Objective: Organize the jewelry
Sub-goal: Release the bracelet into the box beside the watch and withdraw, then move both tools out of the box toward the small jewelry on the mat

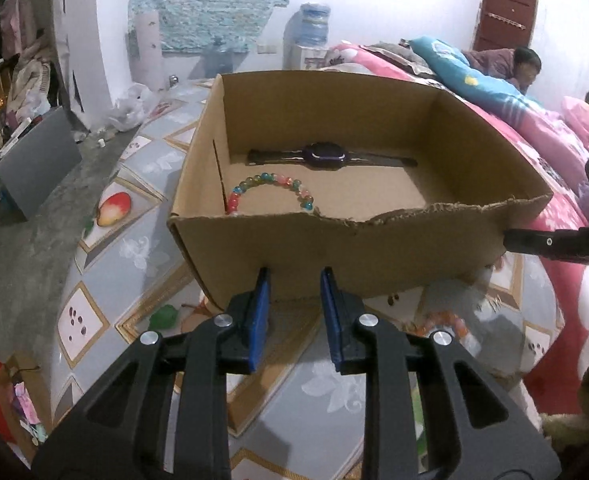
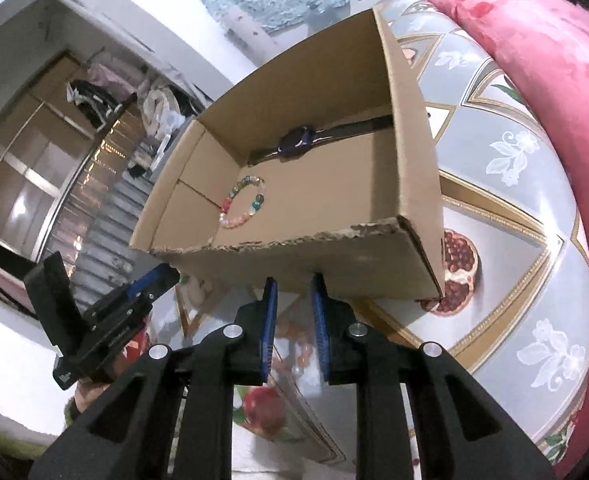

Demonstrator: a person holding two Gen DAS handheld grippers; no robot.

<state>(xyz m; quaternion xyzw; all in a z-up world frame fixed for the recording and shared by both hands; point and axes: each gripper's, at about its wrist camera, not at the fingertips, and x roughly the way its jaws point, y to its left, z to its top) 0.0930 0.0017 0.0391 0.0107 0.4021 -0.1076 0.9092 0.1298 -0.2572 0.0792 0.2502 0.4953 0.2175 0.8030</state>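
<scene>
An open cardboard box (image 1: pixel 334 248) stands on a table with a patterned cloth (image 1: pixel 134 248). Inside it lie a dark watch (image 1: pixel 326 156) along the far wall and a multi-coloured bead bracelet (image 1: pixel 270 192) nearer the front. My left gripper (image 1: pixel 295 284) hovers just before the box's front wall, jaws a narrow gap apart with nothing in them. My right gripper (image 2: pixel 294 280) stands likewise before the box (image 2: pixel 414 160), open and holding nothing. Orange beads (image 2: pixel 298 344) lie blurred on the cloth below its gap. The watch (image 2: pixel 296 142), bracelet (image 2: pixel 242 204) and left gripper (image 2: pixel 160 278) also show there.
A bed with pink quilts (image 1: pixel 554 160) runs along the table's right side, and a person (image 1: pixel 522 66) lies on it. To the left the table drops to a concrete floor with a grey board (image 1: pixel 34 160). A water bottle (image 1: pixel 312 20) stands by the far wall.
</scene>
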